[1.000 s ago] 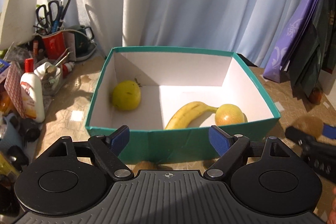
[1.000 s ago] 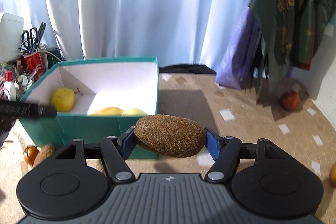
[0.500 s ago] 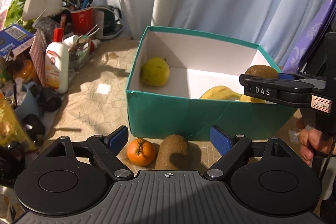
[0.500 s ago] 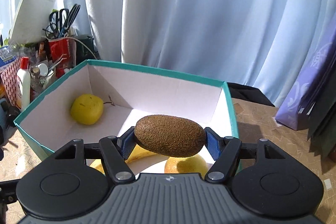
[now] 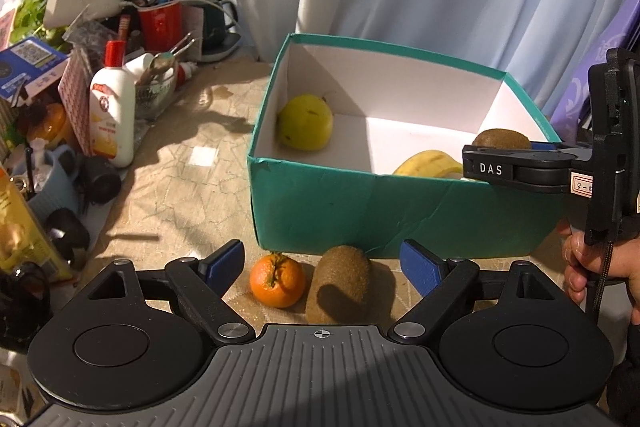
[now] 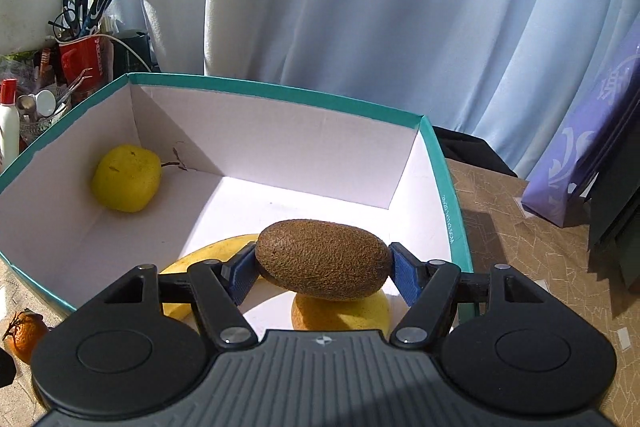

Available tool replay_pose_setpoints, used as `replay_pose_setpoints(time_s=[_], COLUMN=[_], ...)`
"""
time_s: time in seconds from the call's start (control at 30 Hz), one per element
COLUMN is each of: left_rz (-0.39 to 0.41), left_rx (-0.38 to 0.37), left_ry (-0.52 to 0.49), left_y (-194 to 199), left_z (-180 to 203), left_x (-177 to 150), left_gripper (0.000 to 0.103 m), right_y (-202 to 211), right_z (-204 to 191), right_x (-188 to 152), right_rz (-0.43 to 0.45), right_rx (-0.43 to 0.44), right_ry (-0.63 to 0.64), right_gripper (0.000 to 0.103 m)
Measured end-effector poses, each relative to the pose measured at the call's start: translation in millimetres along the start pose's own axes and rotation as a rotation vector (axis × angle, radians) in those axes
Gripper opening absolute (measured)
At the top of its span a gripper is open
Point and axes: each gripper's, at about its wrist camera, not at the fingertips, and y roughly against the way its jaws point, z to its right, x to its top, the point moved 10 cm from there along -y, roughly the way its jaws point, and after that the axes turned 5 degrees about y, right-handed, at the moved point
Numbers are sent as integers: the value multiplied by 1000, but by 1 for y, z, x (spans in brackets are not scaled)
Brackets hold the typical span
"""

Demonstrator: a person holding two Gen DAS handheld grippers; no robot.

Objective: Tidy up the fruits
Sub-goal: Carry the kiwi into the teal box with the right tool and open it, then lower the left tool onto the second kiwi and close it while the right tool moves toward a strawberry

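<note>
My right gripper (image 6: 324, 269) is shut on a brown kiwi (image 6: 324, 259) and holds it over the near right corner of the teal box (image 6: 280, 93). In the box lie a yellow apple (image 6: 126, 179), a banana (image 6: 208, 259) and a yellow-orange fruit (image 6: 340, 313) just under the held kiwi. In the left wrist view the same kiwi (image 5: 502, 139) shows above the box wall (image 5: 360, 215). My left gripper (image 5: 322, 261) is open over a tangerine (image 5: 277, 281) and a second kiwi (image 5: 340, 283), which lie on the table against the box front.
Desk clutter fills the left: a white glue bottle (image 5: 112, 115), a red cup with scissors and pens (image 5: 160, 23), jars and boxes. A person's hand (image 5: 600, 267) grips the right tool. A purple bag (image 6: 580, 155) stands right of the box. A curtain hangs behind.
The right gripper carried the kiwi left from beside the box to over its inside and lower. The left view swung down, so the tangerine and second kiwi came between its fingers.
</note>
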Motion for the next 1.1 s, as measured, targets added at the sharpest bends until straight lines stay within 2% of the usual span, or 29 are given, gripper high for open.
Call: replay_pose_setpoints(time_s=[0.1,0.17,0.3,0.37,0.6,0.67,0.77,0.97,1.1], left_rz=[-6,-7,-15,-18,-18,-16,-11,35,73], left_rx=[-4,-5,-7,-6,-3,3,28,78,79], left_ry=[-11,-14,-20,-21,-20,-14,-18,-10,-49], left_y=[-1,0,0,0,4,5,5,6,3], left_z=[2,3,3,3,2,-1,-8,-24,-16], left_x=[-1,-2,-4,-5,-10,-12,-17,-28,-37], left_gripper=[89,89,89,89,93,94,95,96,96], right_y=[2,5,10,16,36,48,70,135,162], right_z=[2,4,6,7,10,13,22,35,31], right_x=[0,0,1,3,5,8,7,-29,-68], right_rz=[2,5,18,35,72,95,129,179,162], right_rx=[-8,-17,-28,-44,-34,-60,-95,-104,-72], right_ry=[-2,-9,-5,4,-14,-12,-36,-145,-209], right_gripper=[71,78,80,94,96,101,103,103,103])
